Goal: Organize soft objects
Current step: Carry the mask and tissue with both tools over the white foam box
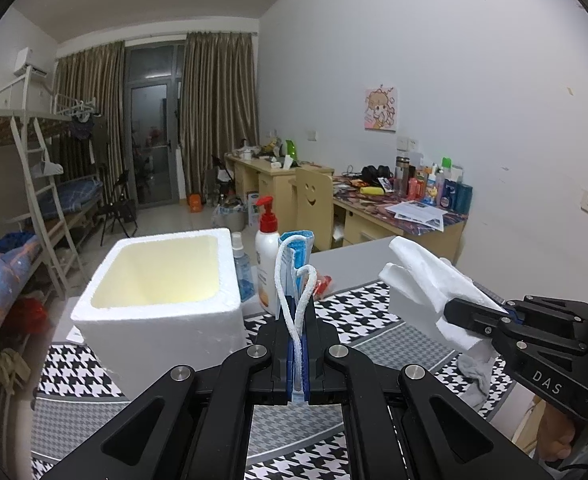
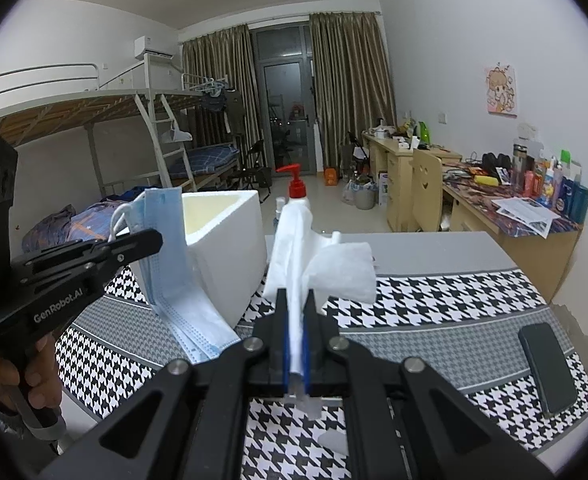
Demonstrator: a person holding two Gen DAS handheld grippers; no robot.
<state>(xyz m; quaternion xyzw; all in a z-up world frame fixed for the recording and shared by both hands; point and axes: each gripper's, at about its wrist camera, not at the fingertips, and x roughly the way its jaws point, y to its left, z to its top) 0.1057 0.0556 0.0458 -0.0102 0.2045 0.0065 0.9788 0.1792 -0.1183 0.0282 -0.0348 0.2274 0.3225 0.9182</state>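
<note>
Houndstooth cloth below; "GenRobot.AI" left gripper clamps mask, "DAS" right gripper clamps tissue

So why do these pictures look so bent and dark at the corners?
Both wrist views come through a fisheye lens: a black ring frames each, and straight lines bow, like the bunk bed's white metal ladder in the left view. Lighting is even indoor light with soft shadows; the white foam box stays sharp in the right view, without glare.
</note>
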